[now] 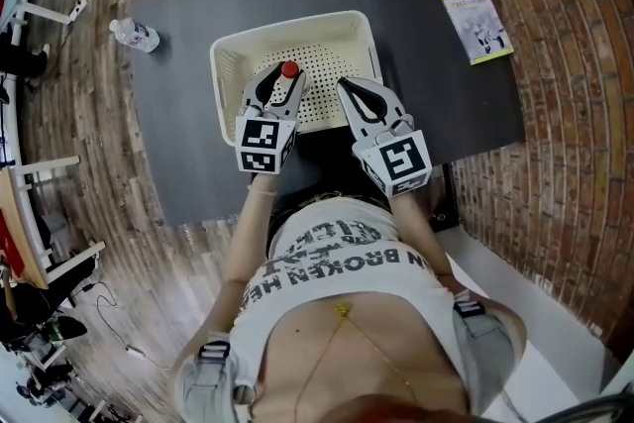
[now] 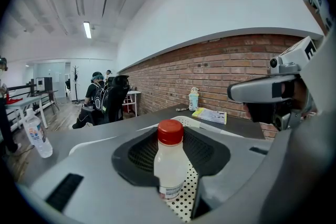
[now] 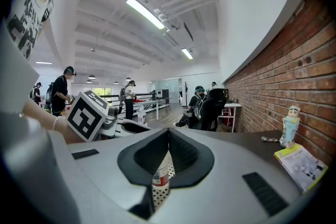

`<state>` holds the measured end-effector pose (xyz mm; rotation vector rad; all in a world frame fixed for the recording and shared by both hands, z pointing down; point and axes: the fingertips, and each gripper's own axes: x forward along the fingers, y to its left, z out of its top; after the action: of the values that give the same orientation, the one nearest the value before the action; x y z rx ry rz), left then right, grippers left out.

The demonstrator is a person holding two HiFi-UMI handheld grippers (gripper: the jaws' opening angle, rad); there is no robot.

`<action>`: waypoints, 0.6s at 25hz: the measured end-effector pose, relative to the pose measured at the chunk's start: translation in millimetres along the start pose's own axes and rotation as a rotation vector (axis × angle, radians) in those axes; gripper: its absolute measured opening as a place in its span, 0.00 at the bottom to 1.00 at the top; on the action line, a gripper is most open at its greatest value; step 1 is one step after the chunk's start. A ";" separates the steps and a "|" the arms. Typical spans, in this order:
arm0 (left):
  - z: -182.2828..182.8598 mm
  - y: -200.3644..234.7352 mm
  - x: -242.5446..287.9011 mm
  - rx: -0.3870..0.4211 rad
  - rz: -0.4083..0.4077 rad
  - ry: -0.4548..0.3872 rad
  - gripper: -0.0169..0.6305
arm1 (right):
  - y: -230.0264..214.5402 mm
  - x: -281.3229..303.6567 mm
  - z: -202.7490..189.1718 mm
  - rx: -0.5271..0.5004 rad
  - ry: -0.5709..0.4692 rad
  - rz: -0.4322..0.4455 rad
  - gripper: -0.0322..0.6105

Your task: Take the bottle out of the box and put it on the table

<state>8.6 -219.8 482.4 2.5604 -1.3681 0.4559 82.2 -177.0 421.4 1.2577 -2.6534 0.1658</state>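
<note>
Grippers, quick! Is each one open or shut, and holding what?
Left gripper: open, jaws on either side of the bottle, a gap beside it.
Right gripper: shut, holding nothing.

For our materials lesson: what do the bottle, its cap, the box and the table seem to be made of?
Bottle: probably plastic, milky and translucent with a slight sheen. Cap: red plastic, smooth and glossy. Box: cream moulded plastic, matte, its floor and walls full of small holes. Table: smooth dark grey matte top, perhaps laminate; unsure.
</note>
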 end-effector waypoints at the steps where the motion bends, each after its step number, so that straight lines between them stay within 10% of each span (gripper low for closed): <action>1: -0.4 -0.3 0.2 0.002 -0.001 0.002 0.26 | -0.4 0.0 -0.4 0.000 0.001 0.000 0.06; 15: 4.7 4.0 -1.8 0.024 -0.041 0.018 0.26 | 0.8 -9.1 2.2 -0.002 -0.005 -0.009 0.06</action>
<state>5.2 -222.1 477.5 2.5915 -1.3092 0.4897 86.9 -170.0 417.2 1.2710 -2.6509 0.1586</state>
